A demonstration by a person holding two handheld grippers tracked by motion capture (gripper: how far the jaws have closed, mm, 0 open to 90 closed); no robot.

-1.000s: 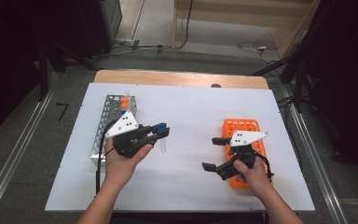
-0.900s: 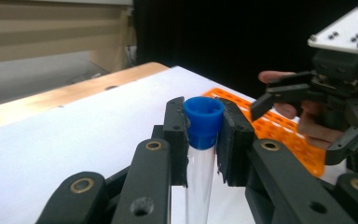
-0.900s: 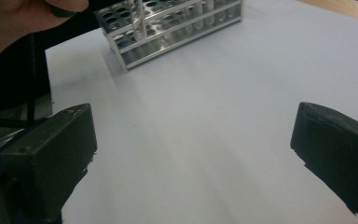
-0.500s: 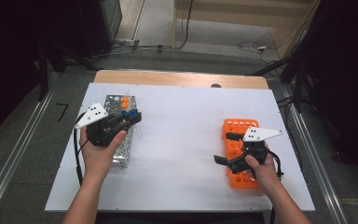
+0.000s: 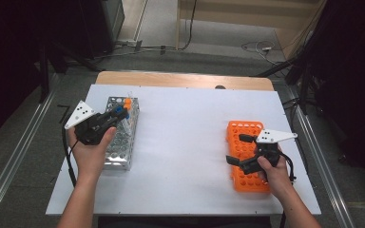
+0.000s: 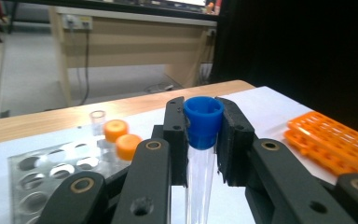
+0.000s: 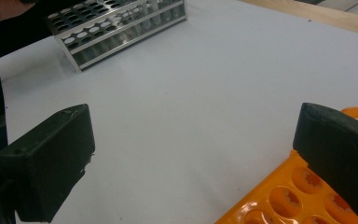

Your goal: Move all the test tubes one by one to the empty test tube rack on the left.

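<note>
Closest to me, the left tongs are clenching a clear tube with a blue cap, the pads pinching it just under and around the cap while the tapered body is hanging down between them. It looks like thin, light plastic: stiff enough to keep its shape, but smooth and likely slippery, so gripping at the cap, where there is a wider ridge to bite on, seems the sound place. Squeezing the bare wall harder would probably risk it skidding or cracking.

From above, those tongs are holding the tube over the far end of the clear rack, beside two orange-capped tubes already standing there; whether the tip is entering a hole I cannot tell.

Further across the white table, the right tongs are hanging released, jaws wide with nothing between them, hovering at the edge of the orange rack.
</note>
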